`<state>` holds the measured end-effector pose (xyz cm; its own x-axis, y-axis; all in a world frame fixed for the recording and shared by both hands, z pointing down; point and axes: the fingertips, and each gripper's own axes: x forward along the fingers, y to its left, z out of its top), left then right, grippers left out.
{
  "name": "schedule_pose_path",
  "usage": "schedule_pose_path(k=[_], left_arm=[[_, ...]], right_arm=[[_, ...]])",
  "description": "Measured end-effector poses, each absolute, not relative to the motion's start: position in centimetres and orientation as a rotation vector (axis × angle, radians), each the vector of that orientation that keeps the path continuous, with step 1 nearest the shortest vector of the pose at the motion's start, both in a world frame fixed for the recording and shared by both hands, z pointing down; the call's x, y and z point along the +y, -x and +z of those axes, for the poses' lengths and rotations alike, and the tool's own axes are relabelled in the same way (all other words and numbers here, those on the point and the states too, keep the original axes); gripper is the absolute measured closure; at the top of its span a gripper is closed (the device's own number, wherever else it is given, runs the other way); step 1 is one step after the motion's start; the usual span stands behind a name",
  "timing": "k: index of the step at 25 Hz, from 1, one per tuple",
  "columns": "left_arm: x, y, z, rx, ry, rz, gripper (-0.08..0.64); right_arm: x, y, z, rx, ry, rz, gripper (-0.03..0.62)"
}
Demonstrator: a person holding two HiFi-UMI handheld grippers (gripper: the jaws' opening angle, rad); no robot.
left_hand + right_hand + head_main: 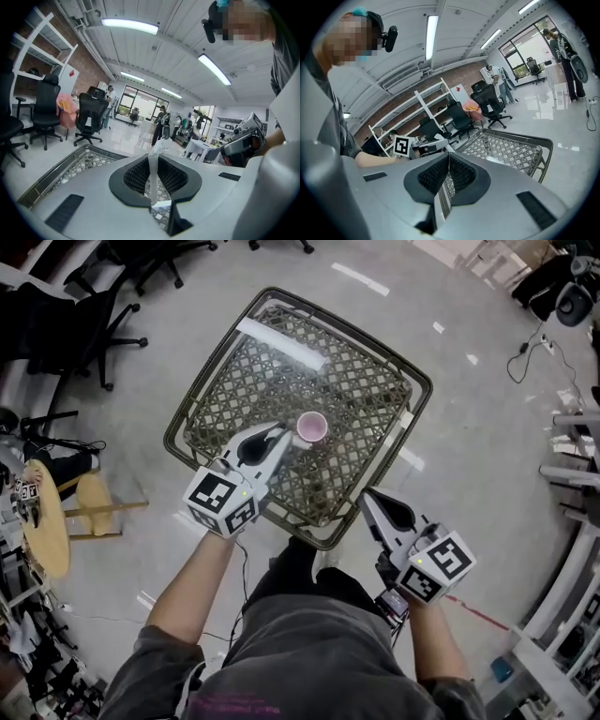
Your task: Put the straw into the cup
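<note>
left fingers [135, 176] on straw [152, 174], tip indistinct

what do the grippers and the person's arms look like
Both the left gripper and the right gripper are light grey wedge-shaped shells with black ribbed pads on the jaws. Each carries a white cube with black square markers. The person wears a dark grey short-sleeved shirt.

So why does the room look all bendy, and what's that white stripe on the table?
Head view: the stripe is light glaring off the shiny top of the table. Left gripper view: the wide lens curves the ceiling lights and darkens the corners. Right gripper view: same lens, so the shelves bow.
</note>
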<state>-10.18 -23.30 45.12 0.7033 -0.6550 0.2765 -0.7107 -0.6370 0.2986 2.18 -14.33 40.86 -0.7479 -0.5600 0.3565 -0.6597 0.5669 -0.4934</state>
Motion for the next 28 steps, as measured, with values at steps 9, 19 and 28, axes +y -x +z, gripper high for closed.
schedule_pose_path(k=[9, 19, 28], left_arm=[[-26.6, 9.9, 48.1, -1.031, -2.536, 0.268, 0.506], [-28.9, 8.9, 51.8, -0.969, -2.552, 0.352, 0.505], [-29.8, 8.1, 54.2, -0.923, -2.547, 0.408, 0.505]], right_arm=[[-15.1, -1.9, 42.3, -2.601, -1.056, 0.978, 0.578], [-15.9, -1.8, 44.3, -2.562, -1.08, 1.026, 0.578], [-15.9, -2.6, 45.3, -2.524, -1.124, 1.083, 0.578]])
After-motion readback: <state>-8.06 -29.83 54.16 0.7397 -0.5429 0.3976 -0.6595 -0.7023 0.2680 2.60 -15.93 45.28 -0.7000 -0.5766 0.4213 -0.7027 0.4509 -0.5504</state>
